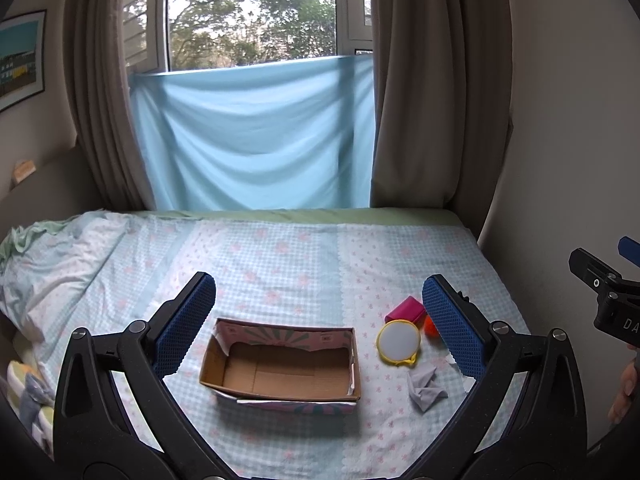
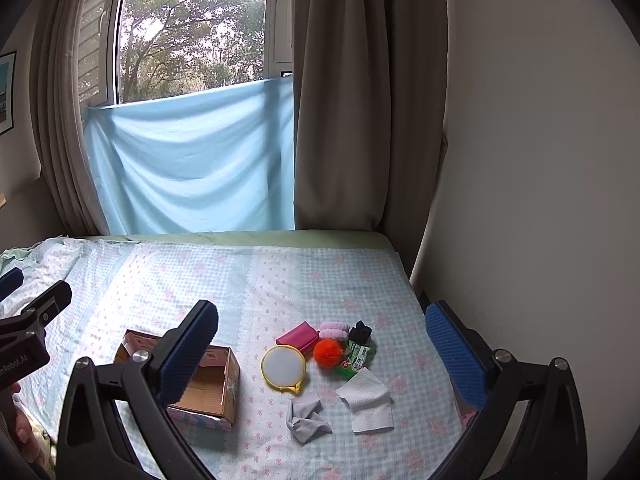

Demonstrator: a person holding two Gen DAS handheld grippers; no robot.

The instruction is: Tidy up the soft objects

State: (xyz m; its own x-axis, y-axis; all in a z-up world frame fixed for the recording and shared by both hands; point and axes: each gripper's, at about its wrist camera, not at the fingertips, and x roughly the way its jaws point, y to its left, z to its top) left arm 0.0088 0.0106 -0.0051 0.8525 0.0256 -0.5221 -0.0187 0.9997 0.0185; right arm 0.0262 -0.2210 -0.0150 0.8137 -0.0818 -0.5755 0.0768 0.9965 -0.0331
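Both claws occupy the foreground of their own views. Left claw [image 1: 320, 320]: jaws spread wide, nothing between the blue pads, held above the bed [image 1: 280, 248]. Right claw [image 2: 320, 344]: likewise released and empty, also above the bed.

Cardboard box [image 1: 280, 372]: open top, interior bare, resting on the checked bedspread directly beneath the left claw. In the right wrist view the right claw's left finger overlaps its near corner.

Soft objects lie in a loose group to the right of the box, none inside it:
- Round yellow-rimmed pad [image 2: 284, 368], flat, nearest the box but apart from it.
- Magenta block [image 2: 298, 335], just behind the pad.
- Pink rolled item [image 2: 334, 330], beside the magenta block.
- Orange pompom [image 2: 328, 353], just right of the pad.
- Small black item [image 2: 360, 331] and green packet [image 2: 358, 356], touching at the group's right edge.
- Grey crumpled cloth [image 2: 306, 416], in front of the pad.
- White textured cloth [image 2: 368, 406], folded, beside the grey cloth, not touching it.

Blue sheet [image 1: 256, 136] hangs across the lower window behind the bed.
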